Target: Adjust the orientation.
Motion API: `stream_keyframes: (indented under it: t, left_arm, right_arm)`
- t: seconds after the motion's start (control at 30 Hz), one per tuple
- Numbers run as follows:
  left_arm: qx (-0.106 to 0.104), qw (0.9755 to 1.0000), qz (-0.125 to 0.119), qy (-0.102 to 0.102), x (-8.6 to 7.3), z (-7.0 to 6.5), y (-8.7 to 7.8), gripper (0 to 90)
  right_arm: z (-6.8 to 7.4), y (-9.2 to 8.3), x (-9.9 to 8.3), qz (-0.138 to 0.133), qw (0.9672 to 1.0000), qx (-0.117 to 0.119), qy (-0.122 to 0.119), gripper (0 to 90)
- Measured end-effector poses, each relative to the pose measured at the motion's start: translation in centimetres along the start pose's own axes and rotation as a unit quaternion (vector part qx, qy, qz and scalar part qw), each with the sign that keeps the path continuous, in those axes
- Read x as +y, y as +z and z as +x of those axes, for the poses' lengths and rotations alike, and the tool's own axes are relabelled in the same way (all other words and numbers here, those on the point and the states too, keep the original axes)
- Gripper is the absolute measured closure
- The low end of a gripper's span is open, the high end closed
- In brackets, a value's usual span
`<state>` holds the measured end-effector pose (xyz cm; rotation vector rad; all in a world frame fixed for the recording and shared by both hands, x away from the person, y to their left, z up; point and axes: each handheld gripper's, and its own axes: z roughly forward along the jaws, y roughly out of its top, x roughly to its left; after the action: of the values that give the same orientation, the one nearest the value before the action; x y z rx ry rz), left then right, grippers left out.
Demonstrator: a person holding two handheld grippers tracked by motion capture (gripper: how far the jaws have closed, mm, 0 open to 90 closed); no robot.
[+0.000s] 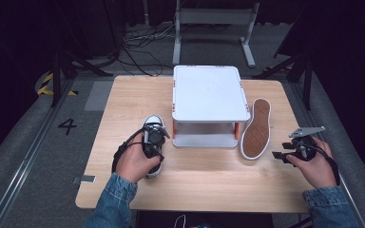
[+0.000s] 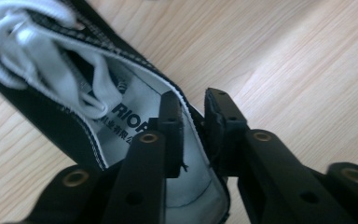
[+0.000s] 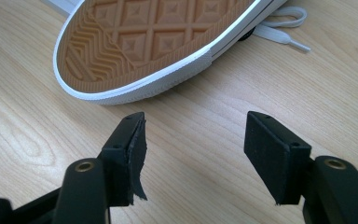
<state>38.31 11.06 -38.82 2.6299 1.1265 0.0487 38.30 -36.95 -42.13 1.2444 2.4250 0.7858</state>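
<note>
We see a black canvas sneaker standing upright on the wooden table, just left of the front of a white two-tier rack. The left gripper sits over the shoe's heel end. In the left gripper view, one jaw reaches inside the sneaker's opening, over the white printed insole, and the other stands outside, with the padded heel wall between them. The jaws stand close about that wall; we cannot tell whether the pads actually press on it.

The rack's top shelf and the lower shelf, as far as it shows under the top, hold nothing.

A second sneaker lies on its side right of the rack, its tan sole facing up. The right gripper rests near it, apart from it. In the right gripper view its jaws stand wide and released over bare wood, the sole just beyond them.
</note>
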Motion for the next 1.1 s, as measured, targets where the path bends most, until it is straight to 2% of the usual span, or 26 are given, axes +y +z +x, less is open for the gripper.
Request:
stream_keyframes:
  t: [0.03, 0.07, 0.1, 0.13, 0.2, 0.23, 0.27, 0.3, 0.37, 0.4, 0.43, 0.47, 0.5, 0.53, 0.57, 0.6, 0.63, 0.7, 0.77, 0.87, 0.97, 1.0, 1.03, 1.07, 1.1]
  left_arm:
    - [-0.008, 1.0, 0.002, 0.004, 0.1, 0.0, 0.1, 69.9]
    - [-0.034, 0.9994, -0.004, 0.001, 0.1, 0.1, 0.2, 69.9]
    - [-0.047, 0.9988, -0.013, 0.0, 0.1, 0.2, 0.1, 55.6]
    - [-0.049, 0.9984, -0.029, 0.001, 0.0, 0.4, -0.2, 55.6]
    - [-0.056, 0.9954, -0.078, -0.008, -0.6, 1.1, -1.9, 50.2]
    - [-0.049, 0.9947, -0.09, -0.012, -0.8, 1.2, -2.4, 49.3]
    - [-0.049, 0.9947, -0.09, -0.012, -0.8, 1.2, -2.4, 48.7]
    - [-0.023, 0.9944, -0.101, -0.023, -1.2, 1.7, -3.2, 48.5]
    - [0.019, 0.9941, -0.103, -0.028, -1.4, 2.3, -3.5, 45.3]
    - [0.019, 0.9941, -0.103, -0.028, -1.4, 2.3, -3.5, 41.7]
    - [0.049, 0.9925, -0.107, -0.032, -1.4, 2.6, -3.6, 36.8]
    - [0.068, 0.9913, -0.109, -0.031, -1.4, 3.0, -3.6, 32.6]
    - [0.101, 0.9889, -0.107, -0.019, -1.3, 3.7, -3.3, 30.3]
    - [0.101, 0.9889, -0.107, -0.019, -1.3, 3.7, -3.3, 29.6]
    - [0.119, 0.9886, -0.091, -0.009, -1.2, 4.0, -3.0, 29.6]
    - [0.123, 0.9892, -0.079, 0.002, -1.1, 4.3, -2.6, 28.6]
    - [0.129, 0.9889, -0.07, 0.024, -0.9, 4.5, -2.2, 26.7]
    - [0.12, 0.9899, -0.063, 0.043, -0.5, 4.6, -1.6, 24.2]
    - [0.117, 0.9895, -0.055, 0.065, 0.2, 4.6, -0.9, 23.4]
    - [0.125, 0.9879, -0.047, 0.078, 1.3, 4.9, 0.1, 24.0]
    - [0.117, 0.9903, -0.027, 0.07, 2.4, 5.9, 1.3, 20.8]
    - [0.114, 0.9896, -0.014, 0.086, 2.8, 6.3, 2.0, 20.3]
    - [0.106, 0.99, -0.01, 0.093, 3.0, 6.5, 2.5, 21.5]
    - [0.1, 0.9903, -0.008, 0.097, 3.1, 6.7, 2.9, 27.2]
    - [0.105, 0.9903, -0.003, 0.091, 3.4, 6.7, 3.0, 33.4]
  right_arm:
    - [0.0, 0.0, 0.0, 0.0, 1.0, 0.0, 0.0, 40.2]
    - [0.0, 0.0, 0.0, 0.0, 1.0, 0.0, 0.0, 40.2]
    - [0.0, -0.1, 0.0, 0.0, 1.0, -0.001, 0.0, 40.2]
    - [0.0, -0.1, 0.0, 0.0, 1.0, -0.001, 0.0, 40.2]
    - [0.0, -0.2, -0.1, -0.002, 1.0, -0.001, 0.001, 40.2]
    - [0.0, -0.2, -0.1, -0.001, 1.0, -0.001, 0.002, 40.2]
    - [0.0, -0.2, -0.1, -0.001, 1.0, -0.001, 0.002, 40.2]
    - [0.0, -0.2, -0.2, 0.0, 1.0, -0.004, 0.003, 40.2]
    - [0.0, -0.2, -0.3, 0.001, 1.0, -0.003, 0.003, 40.2]
    - [0.0, -0.2, -0.3, 0.001, 1.0, -0.003, 0.003, 40.2]
    - [0.0, -0.2, -0.5, 0.002, 1.0, -0.004, 0.005, 40.1]
    - [0.0, -0.3, -0.5, 0.003, 1.0, -0.005, 0.004, 40.1]
    - [0.0, -0.3, -0.6, 0.003, 1.0, -0.004, 0.006, 40.1]
    - [0.0, -0.3, -0.6, 0.003, 1.0, -0.004, 0.006, 40.1]
    - [0.0, -0.3, -0.7, 0.003, 1.0, -0.005, 0.007, 40.1]
    - [0.0, -0.4, -0.8, 0.004, 1.0, -0.005, 0.007, 40.0]
    - [0.0, -0.5, -0.9, 0.005, 0.9999, -0.007, 0.008, 40.0]
    - [-0.1, -0.6, -1.2, 0.004, 0.9999, -0.009, 0.01, 39.9]
    - [-0.2, -0.7, -1.4, 0.005, 0.9998, -0.011, 0.014, 39.8]
    - [-0.1, -0.7, -1.7, 0.007, 0.9998, -0.011, 0.015, 39.8]
    - [-0.1, -0.8, -2.1, 0.008, 0.9998, -0.012, 0.015, 39.6]
    - [-0.1, -0.9, -2.2, 0.008, 0.9998, -0.011, 0.017, 39.6]
    - [-0.1, -1.0, -2.4, 0.009, 0.9997, -0.014, 0.016, 39.4]
    - [-0.1, -1.0, -2.5, 0.009, 0.9997, -0.013, 0.018, 39.4]
    - [-0.2, -1.0, -2.6, 0.009, 0.9997, -0.014, 0.018, 39.4]
